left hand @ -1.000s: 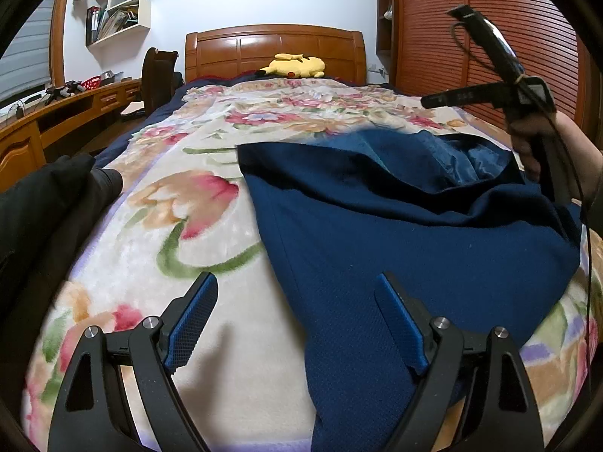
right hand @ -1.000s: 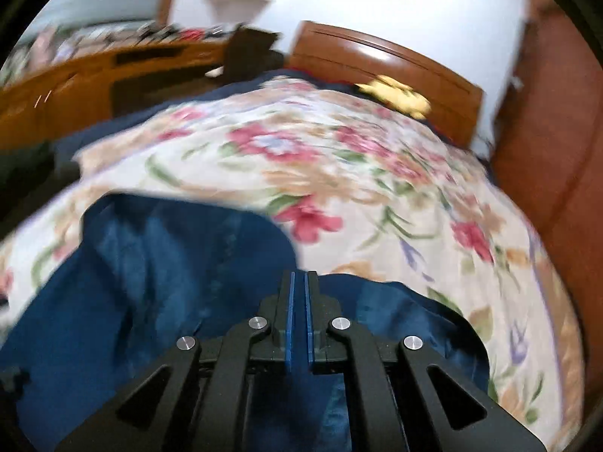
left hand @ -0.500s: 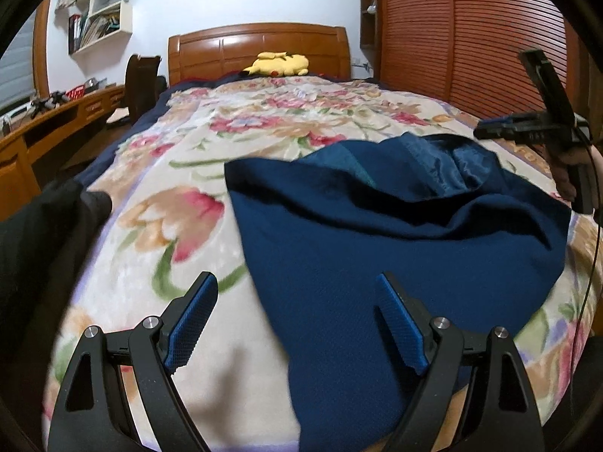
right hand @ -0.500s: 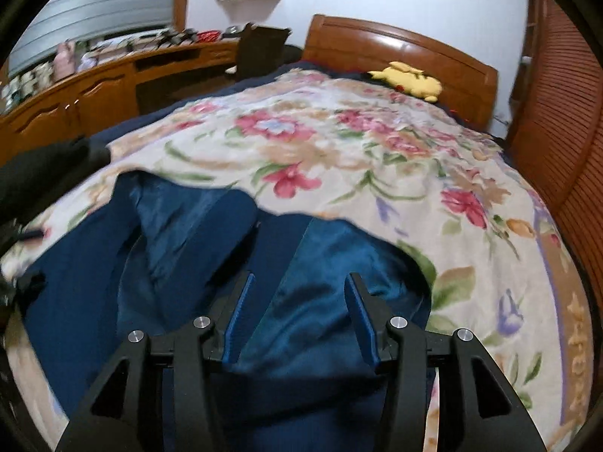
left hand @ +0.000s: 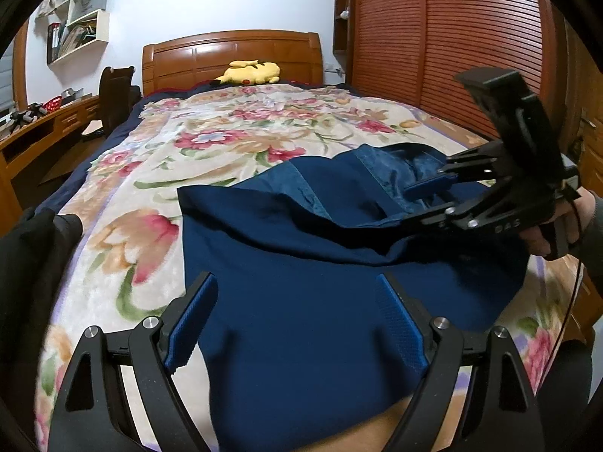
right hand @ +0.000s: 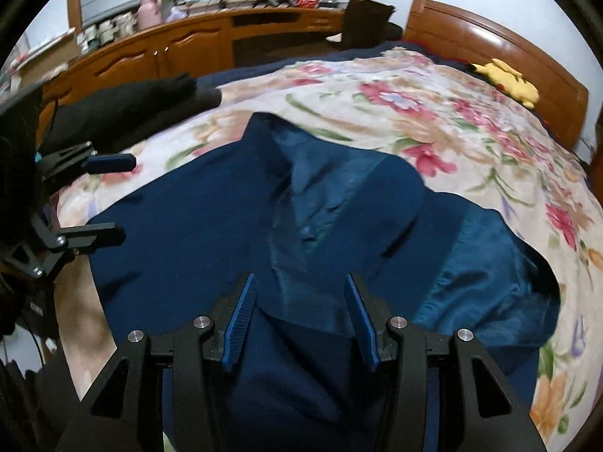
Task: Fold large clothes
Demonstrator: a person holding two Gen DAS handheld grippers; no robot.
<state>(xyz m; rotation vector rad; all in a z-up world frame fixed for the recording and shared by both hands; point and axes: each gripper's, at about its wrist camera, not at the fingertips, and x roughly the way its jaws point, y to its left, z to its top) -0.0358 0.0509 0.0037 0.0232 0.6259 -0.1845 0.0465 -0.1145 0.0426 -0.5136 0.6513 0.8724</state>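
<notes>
A large navy garment (left hand: 282,256) with a shiny blue lining (right hand: 490,263) lies spread over the near end of the floral-blanketed bed (left hand: 226,139). Its upper part is turned back, so the lining shows. My left gripper (left hand: 294,286) hovers open above the garment's near part, with nothing between its fingers. From the right wrist view the left gripper (right hand: 113,199) is at the garment's left edge. My right gripper (right hand: 299,280) stands open over the lining folds, gripping nothing. The left wrist view shows the right gripper (left hand: 418,203), held by a hand, at the garment's right side.
A black garment (left hand: 30,263) lies on the bed's left side. A yellow plush toy (left hand: 252,71) rests by the wooden headboard (left hand: 233,49). A wooden desk (right hand: 188,45) and dark chair (left hand: 115,94) stand left of the bed, a slatted wardrobe (left hand: 433,56) to its right.
The right gripper went from shut to open and swung left and down over the garment. The left gripper rose a little, still open. The garment's turned-back part settled on the bed.
</notes>
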